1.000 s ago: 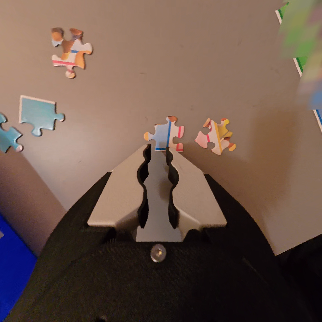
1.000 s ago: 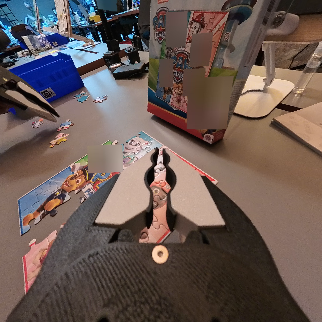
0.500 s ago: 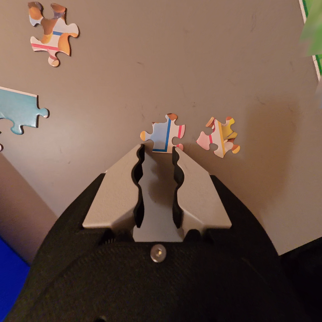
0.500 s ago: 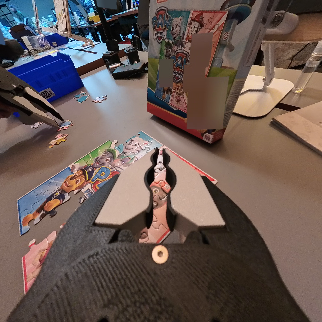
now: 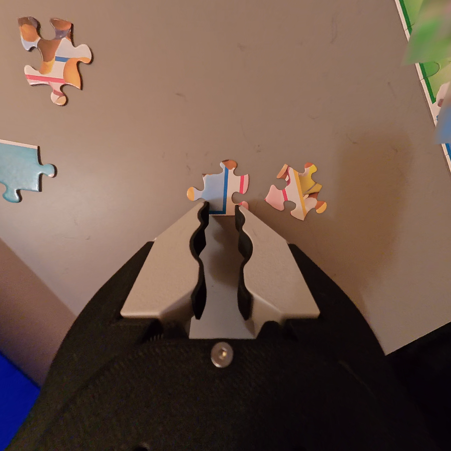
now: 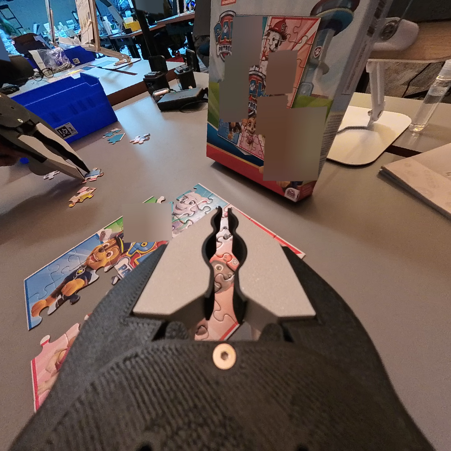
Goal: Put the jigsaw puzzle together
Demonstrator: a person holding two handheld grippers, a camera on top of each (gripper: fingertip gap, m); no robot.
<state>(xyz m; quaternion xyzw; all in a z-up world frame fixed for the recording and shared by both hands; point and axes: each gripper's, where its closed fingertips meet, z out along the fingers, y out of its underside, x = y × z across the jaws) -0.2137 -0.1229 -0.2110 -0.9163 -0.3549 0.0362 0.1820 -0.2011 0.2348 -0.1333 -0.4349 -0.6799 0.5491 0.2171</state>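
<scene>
— So where's the blue-striped puzzle piece (image 5: 220,189)?
— Mid-frame, flat on the worktop (image 5: 244,85), its near edge between the left tongs (image 5: 221,209), whose tips flank it.
— And the right tongs (image 6: 224,210)?
— Together, empty, above the assembled puzzle (image 6: 73,273).

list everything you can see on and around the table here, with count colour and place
loose puzzle pieces: five in the left wrist view; light blue with blue stripe between the left fingers; pink and yellow beside it; orange and white far left; two teal at the left edge
assembled puzzle: one, multicoloured, partly done, flat on the table under the right gripper
puzzle box: one, colourful, upright behind the puzzle
bin: one, blue, far left
table: one, grey
stand base: one, white, far right
clear bottle: one, right edge
left gripper: fingers either side of the blue-striped piece's near edge
right gripper: fingers nearly together, nothing between them, over the puzzle
</scene>
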